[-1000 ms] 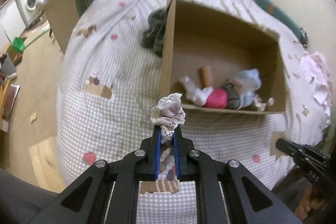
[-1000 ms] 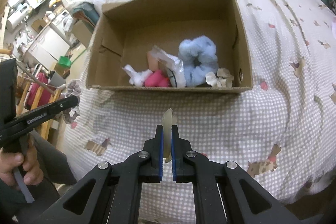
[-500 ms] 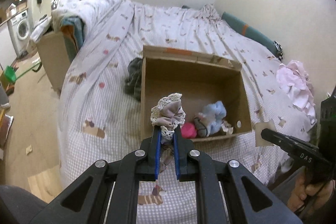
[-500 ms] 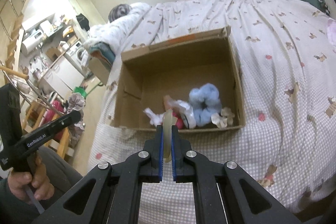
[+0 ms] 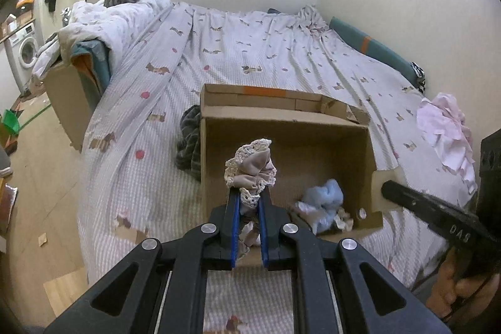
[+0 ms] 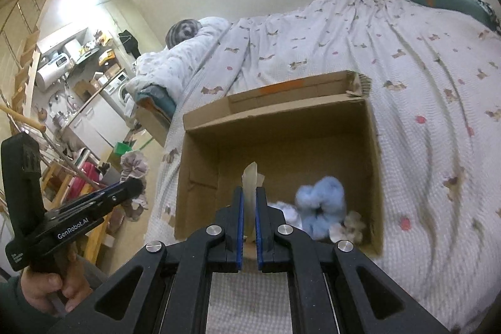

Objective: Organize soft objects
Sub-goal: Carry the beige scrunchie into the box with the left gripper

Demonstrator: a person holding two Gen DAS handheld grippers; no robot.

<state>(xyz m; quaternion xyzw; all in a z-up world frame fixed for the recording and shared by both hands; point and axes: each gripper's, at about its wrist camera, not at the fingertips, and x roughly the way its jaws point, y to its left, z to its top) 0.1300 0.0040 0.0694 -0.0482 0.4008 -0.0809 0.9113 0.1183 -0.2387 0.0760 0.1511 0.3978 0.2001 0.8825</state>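
Over the last second I have pulled both tools up and back from the cardboard box. A second ago its near wall sat just ahead of my left tool and I looked almost straight down into it. Now the box lies farther ahead and lower, and the wall behind the bed fills the top of both views.

The left tool is clamped on the lace-edged scrunchie, which bunches up beyond the fingertips exactly as it did before. The right tool is closed on a thin, pale flat piece, edge-on between its pads; I cannot tell what it is. In the left view that same piece shows as a pale card at the tip of the right tool, off to my right.

Nothing has been released. Inside the box, ahead and slightly right of both tools, the blue scrunchie and a few small pale items lie against the near wall, where they were.

My reading: both held things are still to go in, and the retreat has taken me away from the drop. I would have to bring the tools forward over the box opening again before letting go.
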